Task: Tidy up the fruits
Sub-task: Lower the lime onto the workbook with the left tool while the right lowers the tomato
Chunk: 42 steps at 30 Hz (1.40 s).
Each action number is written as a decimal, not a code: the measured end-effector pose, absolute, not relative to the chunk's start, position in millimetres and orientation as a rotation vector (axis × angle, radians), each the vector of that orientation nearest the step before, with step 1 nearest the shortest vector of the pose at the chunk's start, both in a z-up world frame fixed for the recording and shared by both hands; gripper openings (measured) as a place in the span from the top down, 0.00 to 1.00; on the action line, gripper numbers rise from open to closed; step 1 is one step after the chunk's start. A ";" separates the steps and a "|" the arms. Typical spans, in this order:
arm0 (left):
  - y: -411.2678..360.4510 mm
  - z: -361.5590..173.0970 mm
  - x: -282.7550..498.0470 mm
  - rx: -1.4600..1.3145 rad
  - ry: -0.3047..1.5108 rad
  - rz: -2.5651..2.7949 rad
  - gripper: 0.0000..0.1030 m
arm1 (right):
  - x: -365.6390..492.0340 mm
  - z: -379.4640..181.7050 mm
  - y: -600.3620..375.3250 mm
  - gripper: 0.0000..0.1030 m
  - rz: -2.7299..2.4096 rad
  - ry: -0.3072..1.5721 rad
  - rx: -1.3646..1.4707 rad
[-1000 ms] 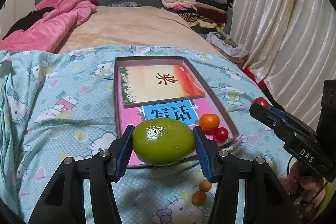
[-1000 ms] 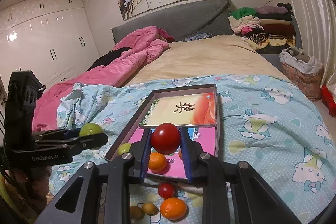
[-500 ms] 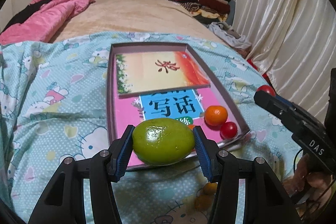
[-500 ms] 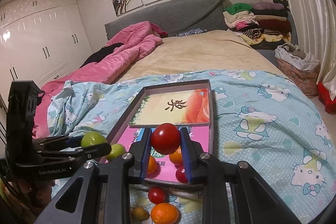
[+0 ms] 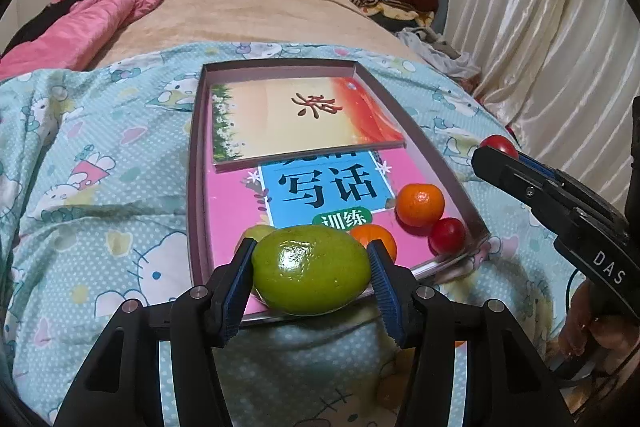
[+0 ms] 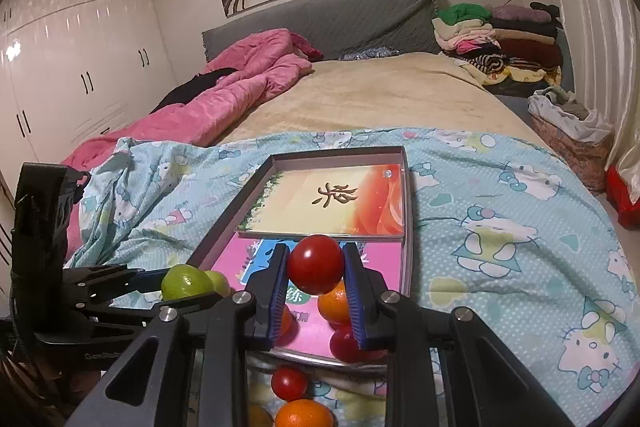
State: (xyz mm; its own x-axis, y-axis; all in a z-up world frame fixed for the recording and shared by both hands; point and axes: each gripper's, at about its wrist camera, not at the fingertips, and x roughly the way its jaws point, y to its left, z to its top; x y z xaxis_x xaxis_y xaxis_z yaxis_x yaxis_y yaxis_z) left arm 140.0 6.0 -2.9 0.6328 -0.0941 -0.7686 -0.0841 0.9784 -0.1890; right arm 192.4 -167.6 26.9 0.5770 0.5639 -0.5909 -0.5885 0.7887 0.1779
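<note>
My left gripper (image 5: 311,273) is shut on a green lime (image 5: 310,269) and holds it over the near edge of the shallow grey tray (image 5: 194,163). My right gripper (image 6: 316,267) is shut on a red tomato (image 6: 315,263) above the tray's near end (image 6: 224,231). The tray holds two books, an orange (image 5: 420,205), a second orange (image 5: 374,237), a small red tomato (image 5: 447,235) and a green fruit (image 5: 256,231) behind the lime. The right gripper also shows in the left wrist view (image 5: 496,151), and the left gripper with its lime shows in the right wrist view (image 6: 186,283).
A red tomato (image 6: 289,383) and an orange (image 6: 304,414) lie on the Hello Kitty sheet (image 5: 100,187) in front of the tray. A pink quilt (image 6: 224,95) lies at the back left, folded clothes (image 6: 496,39) at the back right, curtains (image 5: 540,47) on the right.
Both grippers have moved forward and lower towards the tray, each still holding its fruit. The tray looks nearer and larger in both views.
</note>
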 end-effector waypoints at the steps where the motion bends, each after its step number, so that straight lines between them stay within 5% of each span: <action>1: 5.6 -2.9 140.0 -0.213 0.887 -0.006 0.44 | 192.6 26.0 -167.5 0.74 0.675 0.679 -0.040; 42: 7.9 -22.4 203.7 -0.182 0.946 -0.049 0.50 | 183.1 -13.9 -141.7 0.74 0.701 0.795 -0.250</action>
